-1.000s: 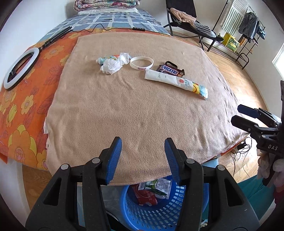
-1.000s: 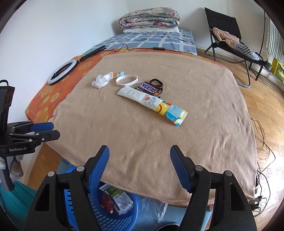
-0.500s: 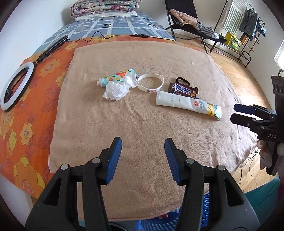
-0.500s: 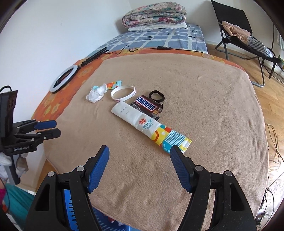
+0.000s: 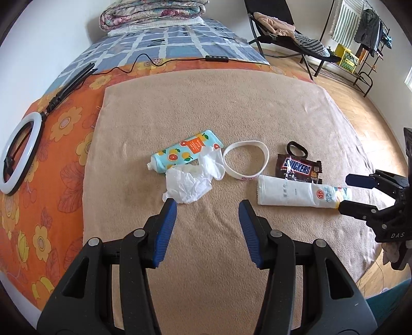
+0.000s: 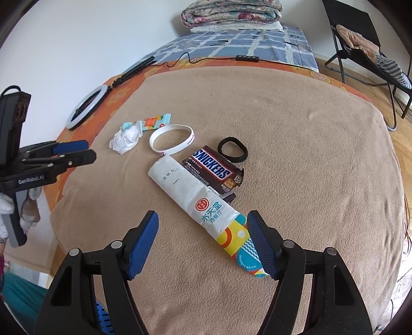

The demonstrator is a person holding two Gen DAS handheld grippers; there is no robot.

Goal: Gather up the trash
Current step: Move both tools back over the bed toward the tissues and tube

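On the tan blanket lie a crumpled white tissue, a fruit-print tube, a white wristband, a Snickers wrapper, a black hair band and a long white wipes packet. My left gripper is open and empty, just short of the tissue. My right gripper is open above the packet; the packet's colourful end shows between its fingers, and the pads do not press on it. Each gripper also shows in the other's view: the right gripper and the left gripper.
A ring light on its stand lies on the orange flowered sheet at the left. Folded quilts sit at the far end of the bed. A black chair stands on the wood floor to the right. A sliver of blue basket shows below the blanket's near edge.
Both grippers have moved forward over the blanket toward the trash. The blue basket has dropped out of the left view. Neither gripper's opening has changed.
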